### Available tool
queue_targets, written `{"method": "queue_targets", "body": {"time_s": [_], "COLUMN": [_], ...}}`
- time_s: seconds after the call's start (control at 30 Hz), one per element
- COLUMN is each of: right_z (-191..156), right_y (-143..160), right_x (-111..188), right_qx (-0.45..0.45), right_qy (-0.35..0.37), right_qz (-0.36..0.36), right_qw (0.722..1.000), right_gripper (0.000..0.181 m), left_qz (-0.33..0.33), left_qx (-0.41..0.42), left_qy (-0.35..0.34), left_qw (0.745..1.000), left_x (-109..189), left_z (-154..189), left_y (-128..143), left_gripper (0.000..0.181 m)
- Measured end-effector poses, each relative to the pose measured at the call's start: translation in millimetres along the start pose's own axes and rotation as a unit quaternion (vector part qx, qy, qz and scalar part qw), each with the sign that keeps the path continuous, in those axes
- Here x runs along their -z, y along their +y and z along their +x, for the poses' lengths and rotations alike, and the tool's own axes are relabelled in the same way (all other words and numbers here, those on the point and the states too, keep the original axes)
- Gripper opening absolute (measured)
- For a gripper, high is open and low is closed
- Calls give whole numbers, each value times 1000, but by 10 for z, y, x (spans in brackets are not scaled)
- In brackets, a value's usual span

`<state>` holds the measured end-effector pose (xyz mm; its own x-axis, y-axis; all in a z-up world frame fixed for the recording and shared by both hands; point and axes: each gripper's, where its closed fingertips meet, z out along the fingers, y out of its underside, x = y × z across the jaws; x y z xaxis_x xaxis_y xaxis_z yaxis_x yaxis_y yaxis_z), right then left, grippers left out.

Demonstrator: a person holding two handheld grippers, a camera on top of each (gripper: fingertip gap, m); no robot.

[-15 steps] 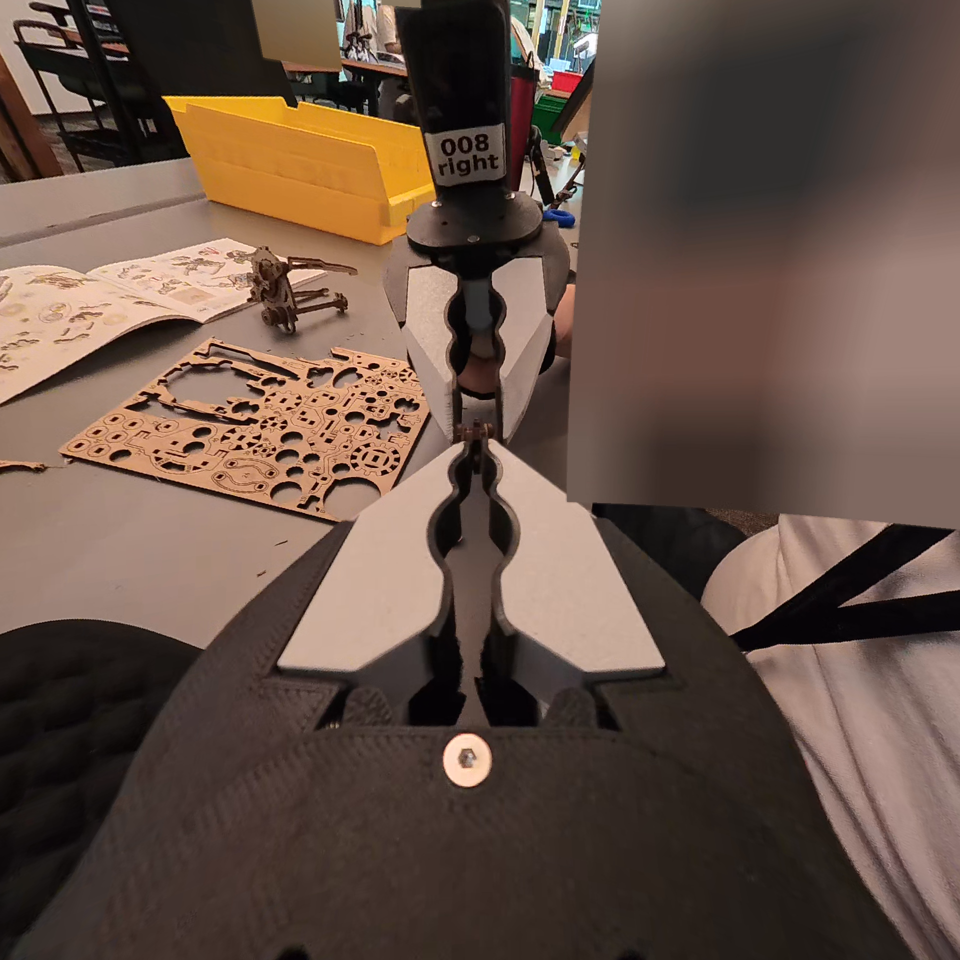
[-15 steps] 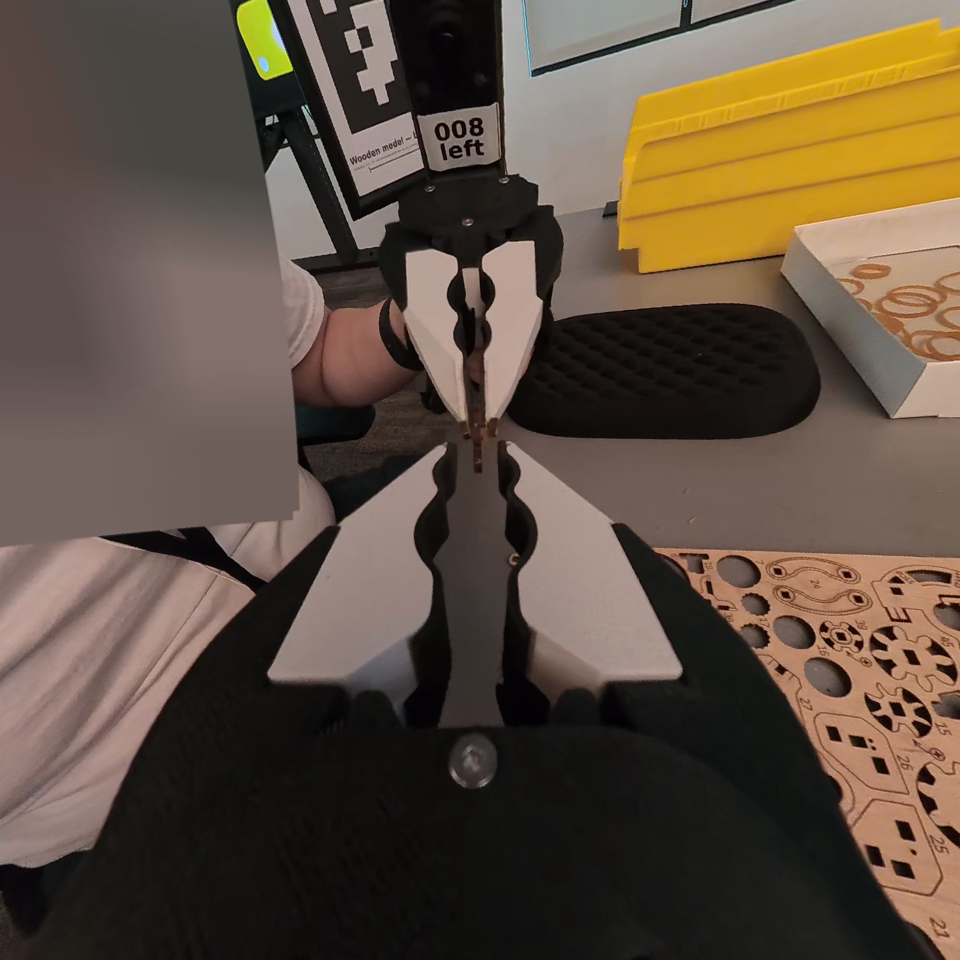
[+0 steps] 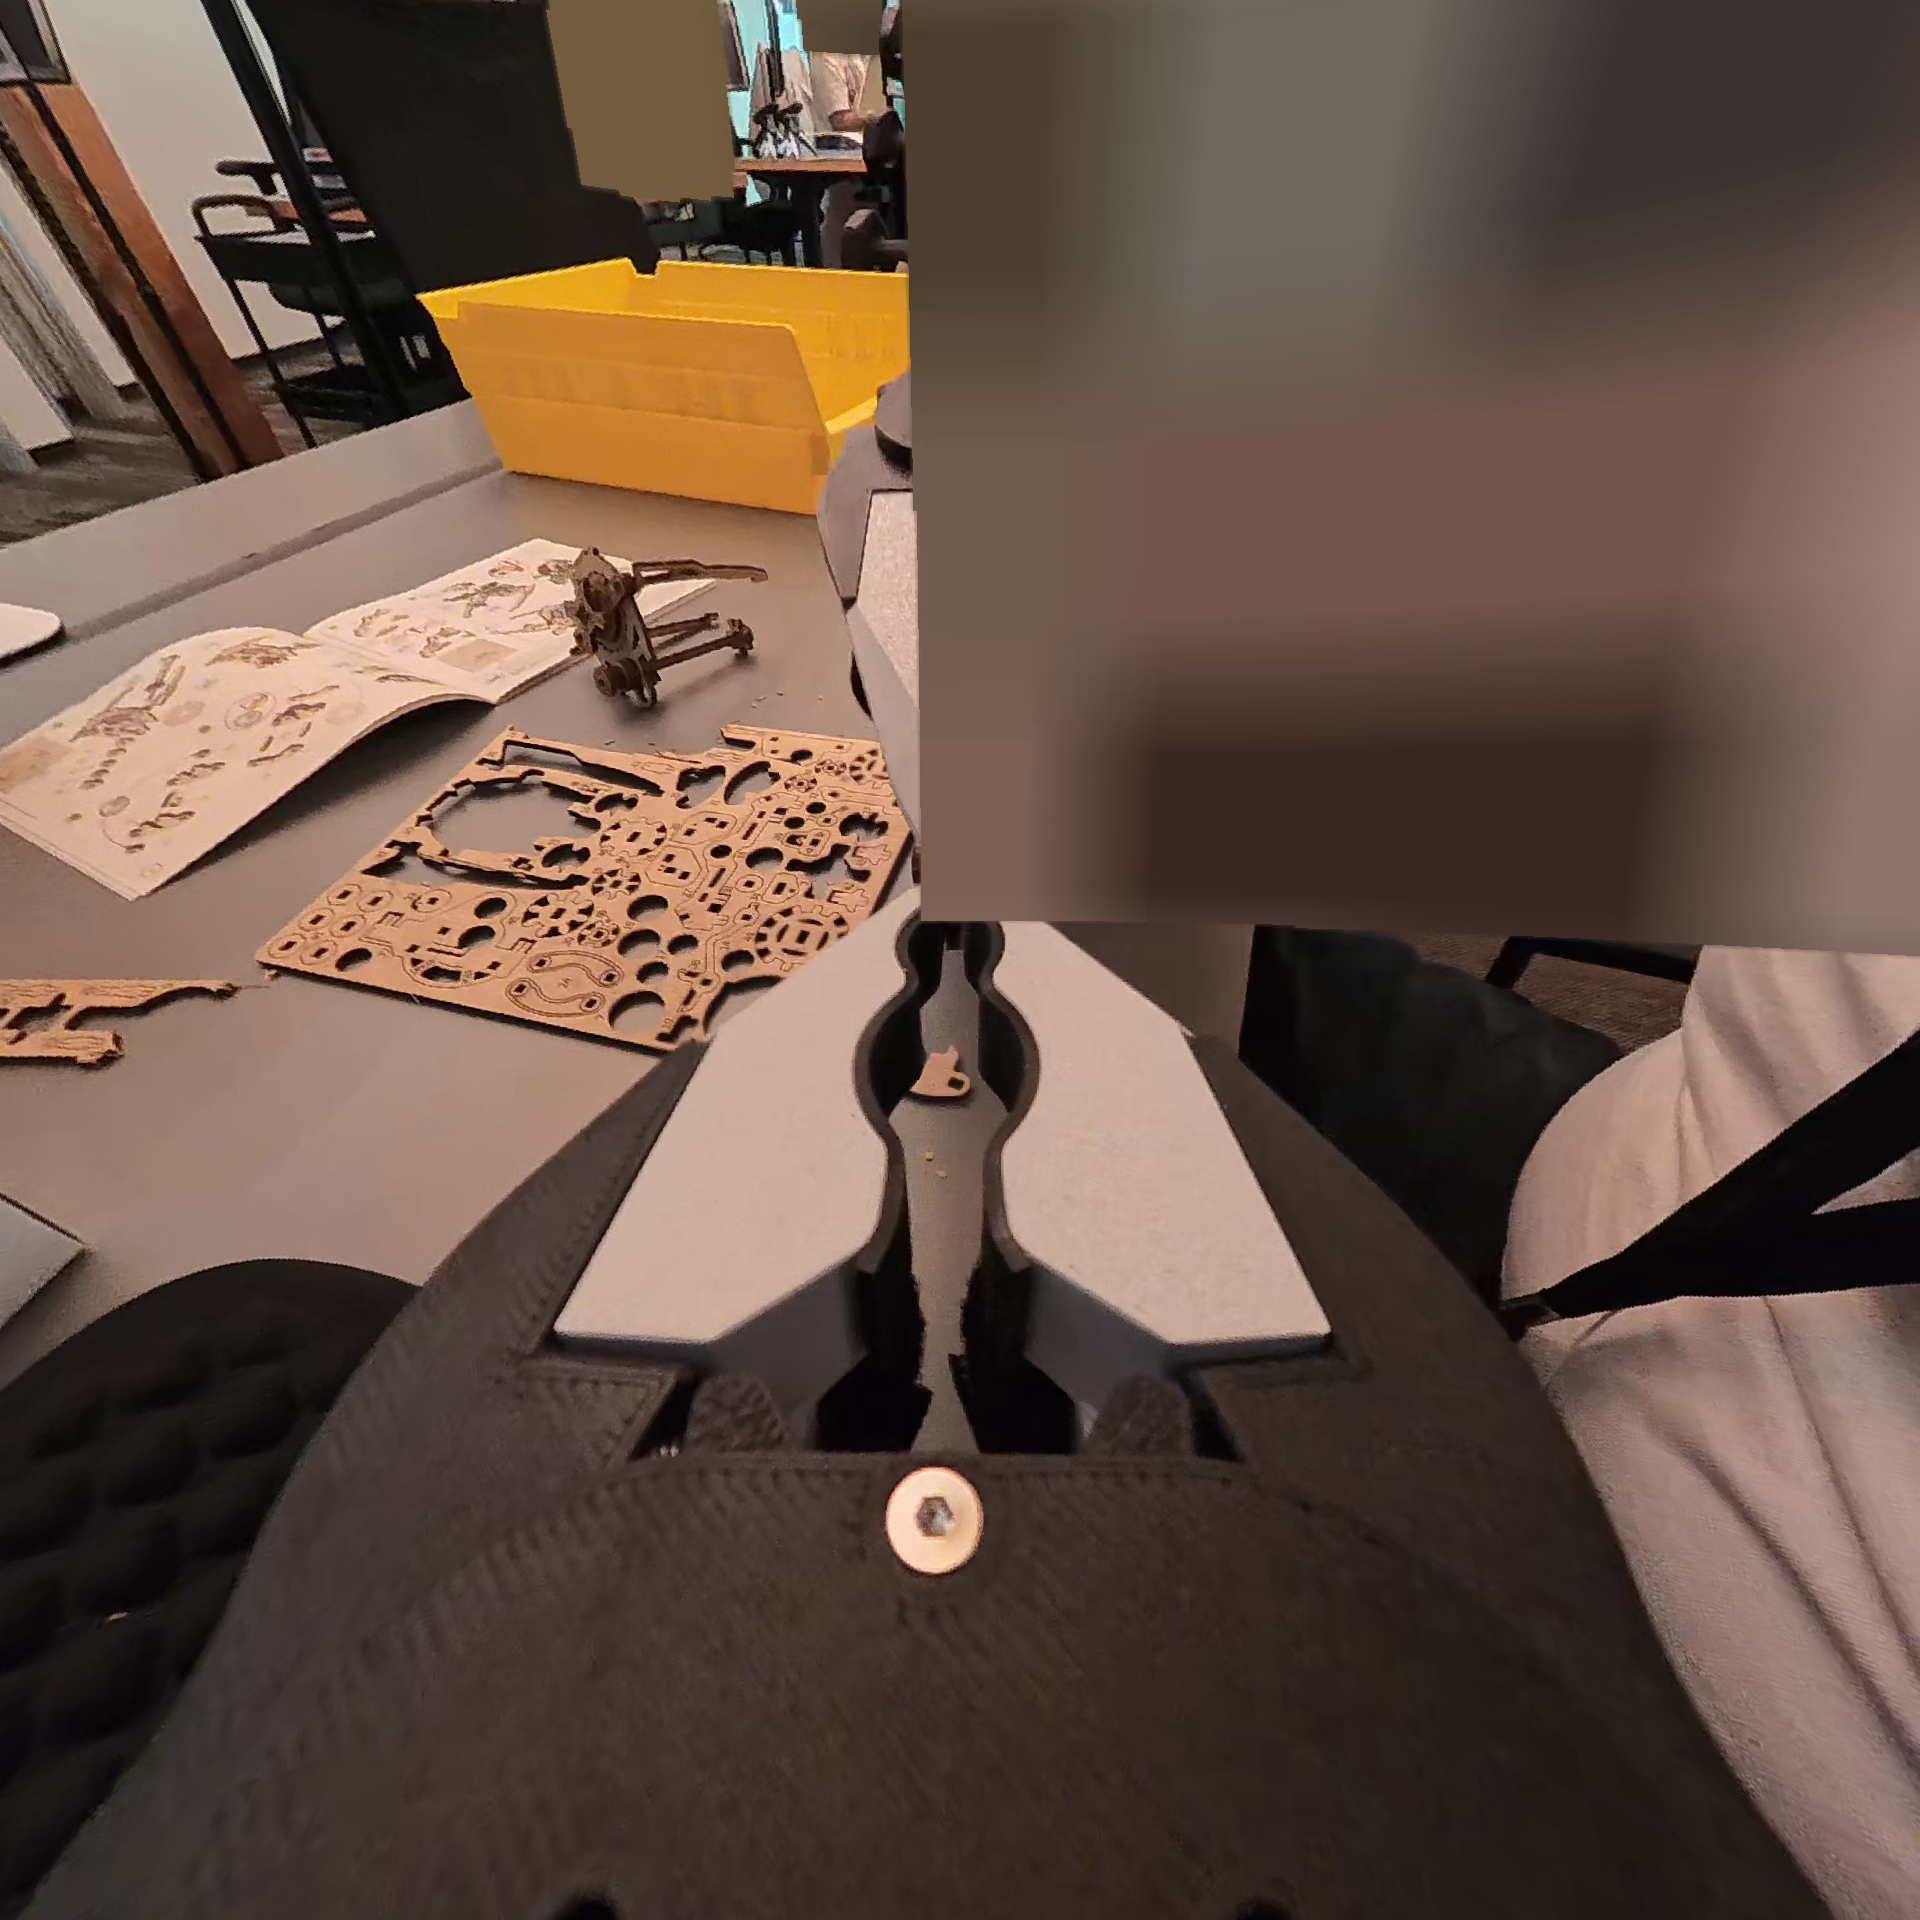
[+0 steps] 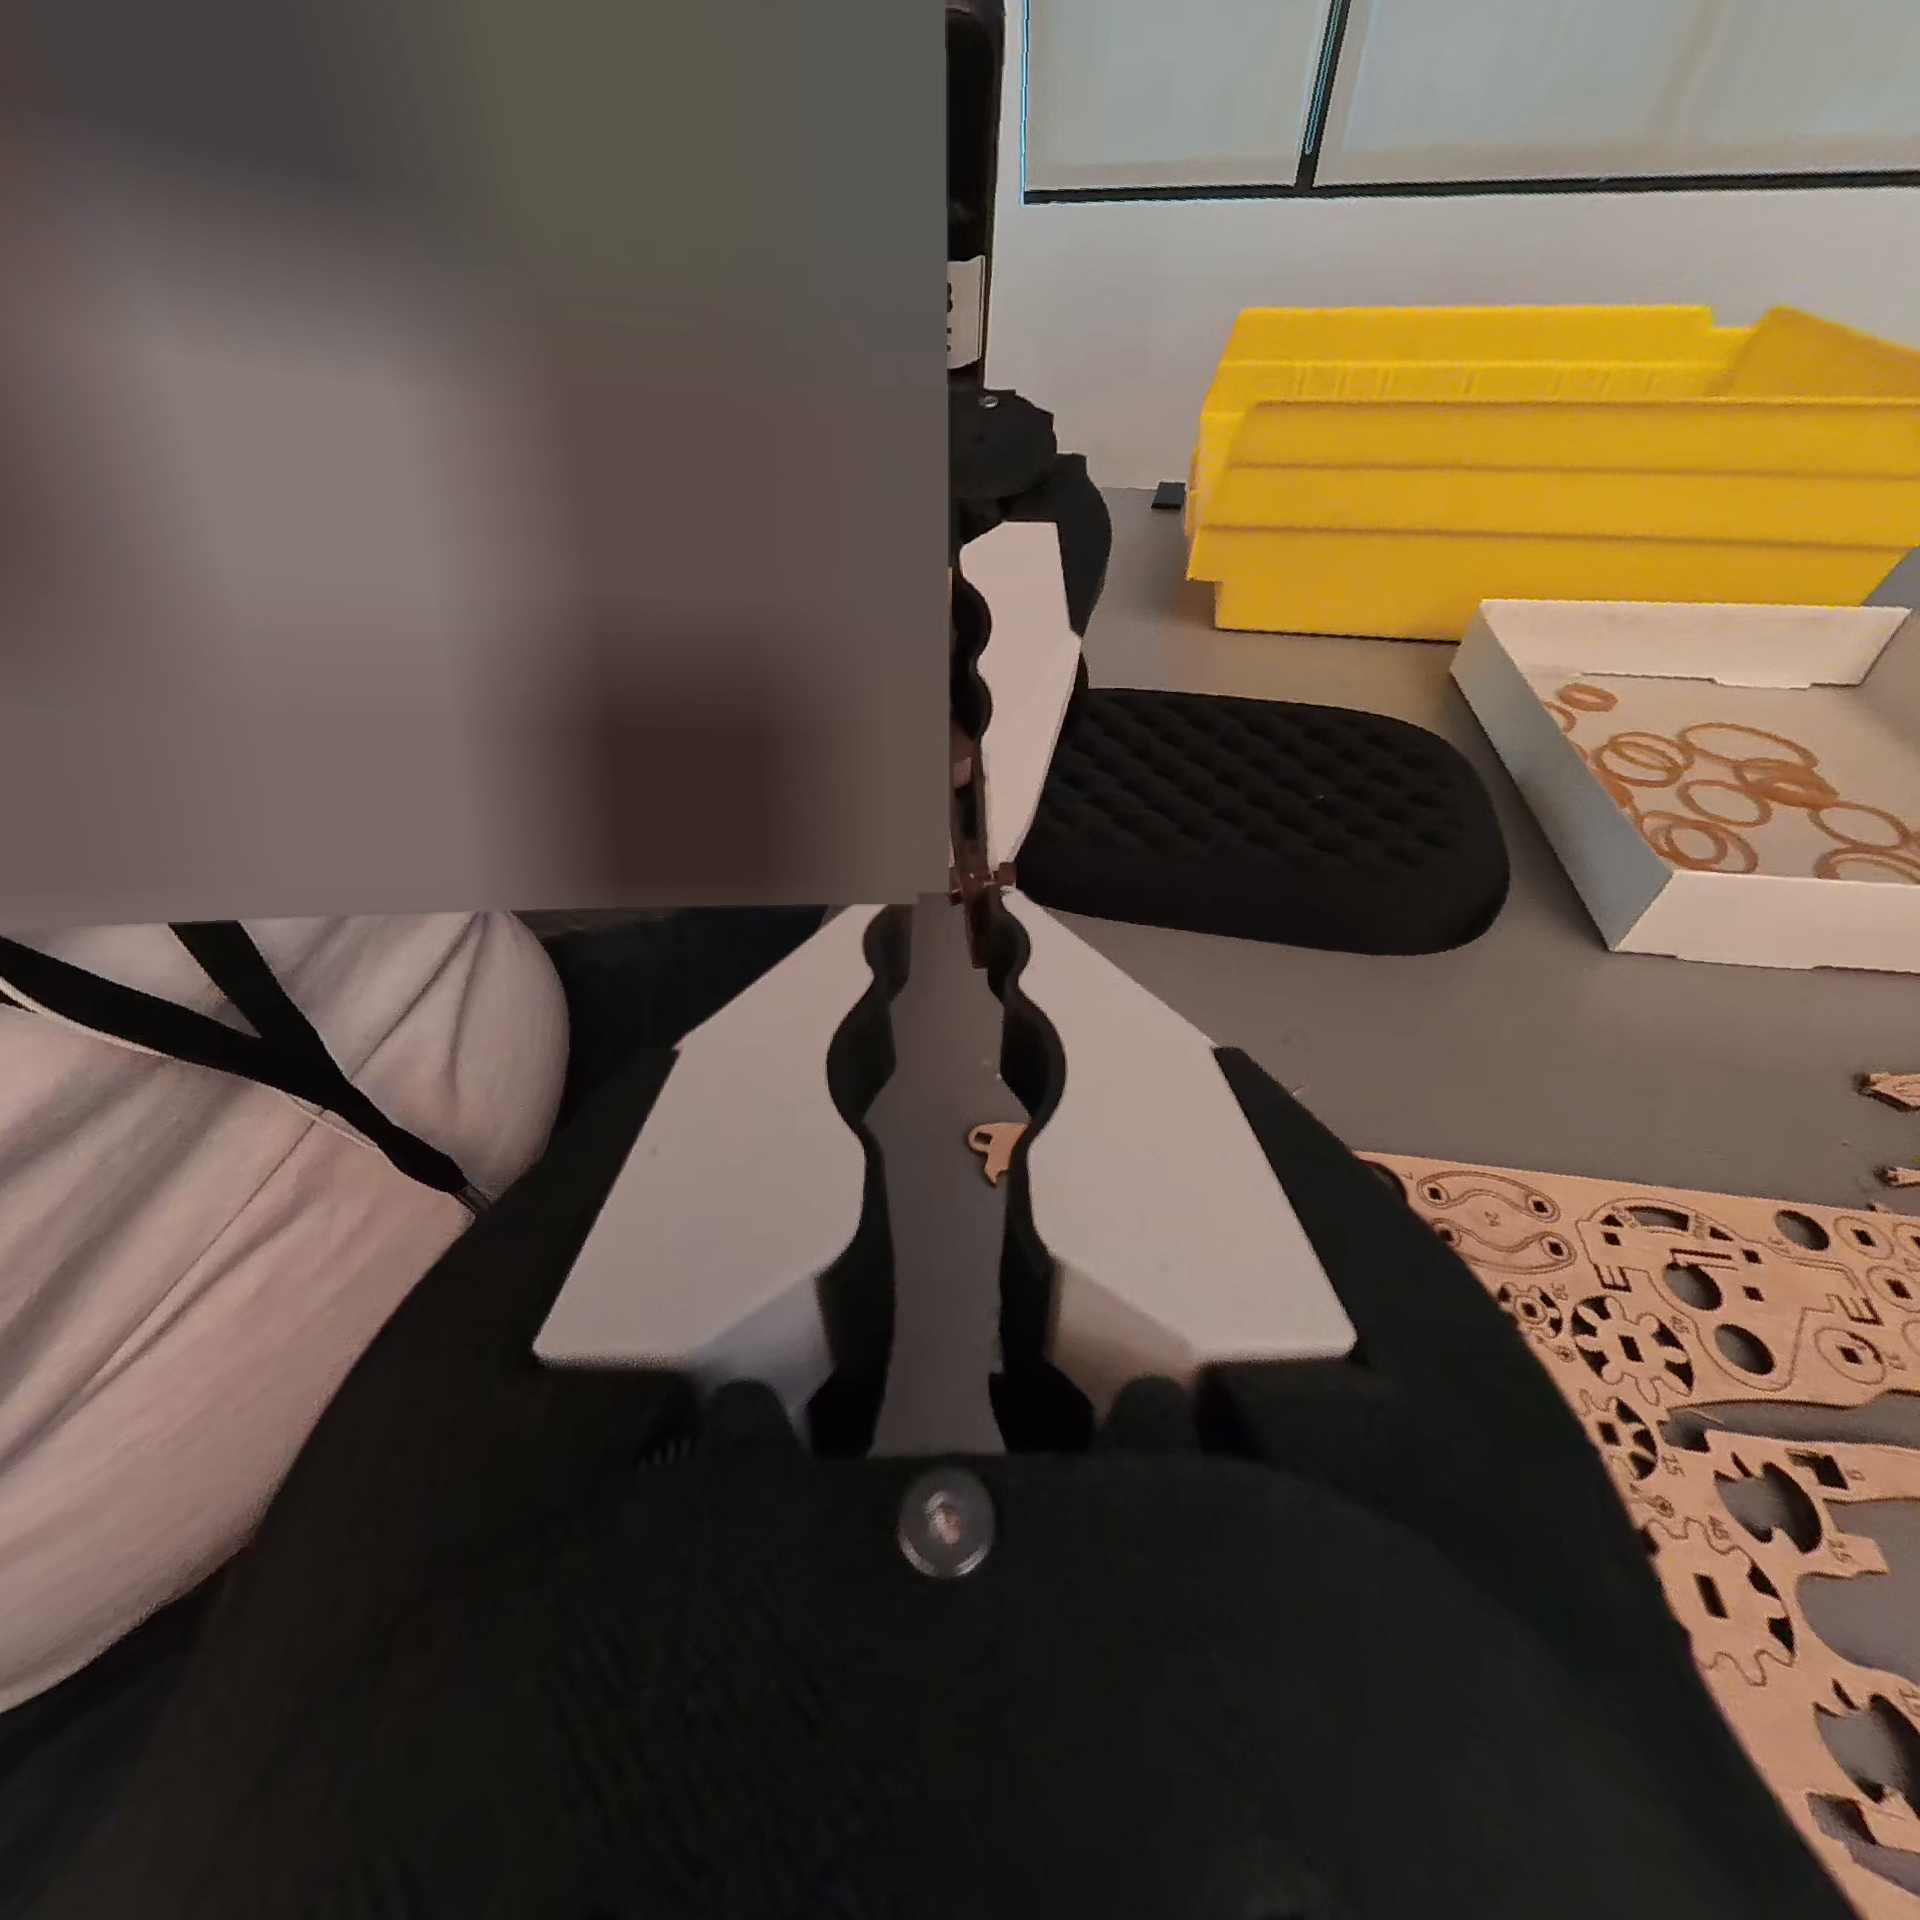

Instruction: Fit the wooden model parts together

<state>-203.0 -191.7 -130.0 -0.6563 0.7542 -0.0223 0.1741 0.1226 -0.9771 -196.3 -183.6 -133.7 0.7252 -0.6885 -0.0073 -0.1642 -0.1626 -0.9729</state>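
A small dark wooden part point(image 4: 975, 888) hangs in the air above the near edge of the grey table point(image 3: 260, 1122), between the two grippers, which point at each other tip to tip. It juts from the tip of the left gripper point(image 3: 951, 940). That gripper's fingers stand close together with only a thin slit between them, pinched on the part as far as the right wrist view shows; one of its fingers is hidden behind a blurred patch. The part's free end reaches in between the tips of the right gripper point(image 4: 948, 925) and lies against the inner side of one finger. The fingers of the right gripper are narrowly apart, with table showing through the gap, so they are not closed on it. Below the grippers a pale loose wooden piece point(image 4: 992, 1148) lies flat on the table. Next to it is a punched-out plywood sheet point(image 3: 623, 883) with many holes, and beyond that an open instruction booklet point(image 3: 260, 707) with a dark part-built model point(image 3: 634, 634) standing at its edge. A yellow bin point(image 3: 665, 395) sits farther back. A black dimpled pad point(image 4: 1257, 821) lies near the left gripper, and beside it a white tray point(image 4: 1558, 831) holds thin wooden rings point(image 4: 1714, 790). A person in a white shirt point(image 4: 208, 1247) sits close behind the grippers
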Motion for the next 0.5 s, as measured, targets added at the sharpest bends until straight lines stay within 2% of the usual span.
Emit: {"method": "queue_targets", "body": {"time_s": [0.07, 0.17, 0.37, 0.5], "right_z": [-4, 9, 4, -41], "right_y": [-12, -12, -37, -90], "right_x": [12, 15, 23, 49], "right_qx": [13, 14, -35, 3], "right_qy": [4, 9, -18, -19], "right_qz": [1, 0, 20, 32], "right_qw": [1000, 1000, 999, 999], "right_gripper": [5, 5, 4, 4], "left_qz": [2, -1, -2, 1], "left_qx": [-1, -4, 2, -19], "left_qy": [7, 0, 2, -1], "left_qw": [1000, 1000, 1000, 1000], "left_x": [-4, -8, -8, -11], "left_z": [32, 21, 29, 64], "left_y": [-15, -17, -37, -81], "left_gripper": [1, 1, 2, 5]}}
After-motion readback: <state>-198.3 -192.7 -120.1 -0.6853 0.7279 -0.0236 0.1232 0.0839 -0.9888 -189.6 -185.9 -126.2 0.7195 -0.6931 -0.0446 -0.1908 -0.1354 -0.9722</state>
